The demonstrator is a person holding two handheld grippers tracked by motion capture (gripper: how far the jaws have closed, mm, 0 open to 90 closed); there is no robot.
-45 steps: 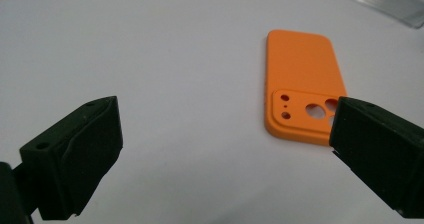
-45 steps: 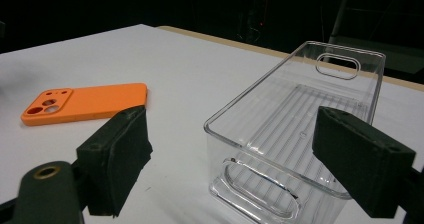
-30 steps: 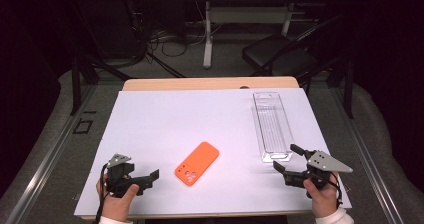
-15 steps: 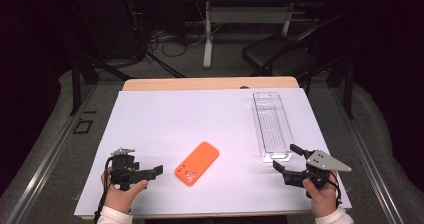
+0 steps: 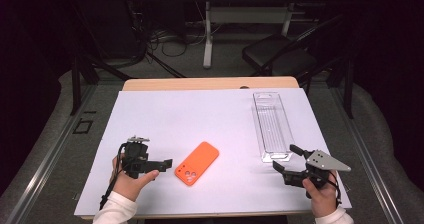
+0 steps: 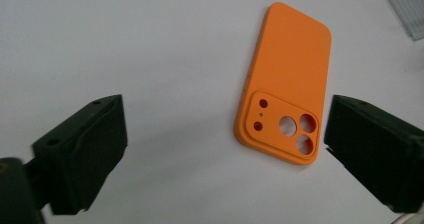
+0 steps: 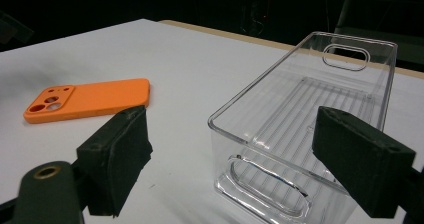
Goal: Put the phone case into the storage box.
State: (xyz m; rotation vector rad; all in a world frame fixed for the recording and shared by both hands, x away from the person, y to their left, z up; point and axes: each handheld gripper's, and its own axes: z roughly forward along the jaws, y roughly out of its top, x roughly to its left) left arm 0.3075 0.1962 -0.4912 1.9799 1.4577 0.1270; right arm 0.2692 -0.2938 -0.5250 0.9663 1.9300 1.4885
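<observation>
Since a second ago, the left gripper (image 5: 159,165) has been brought up and right, closer to the orange phone case (image 5: 197,163), which hasn't budged from the near middle of the white sheet (image 5: 200,114). Its jaws are spread with nothing between them. Camera cutouts are seen in the left gripper view. The right gripper (image 5: 287,163) is kept put, jaws apart, near the clear bin (image 5: 271,126); handle slots are seen up close.

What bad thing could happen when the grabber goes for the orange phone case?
The orange phone case lies flat on the white sheet, so the open left hand-held gripper might just push it along rather than lift it. The clear bin is narrow, so the case could catch on its rim if it is put in there.
</observation>
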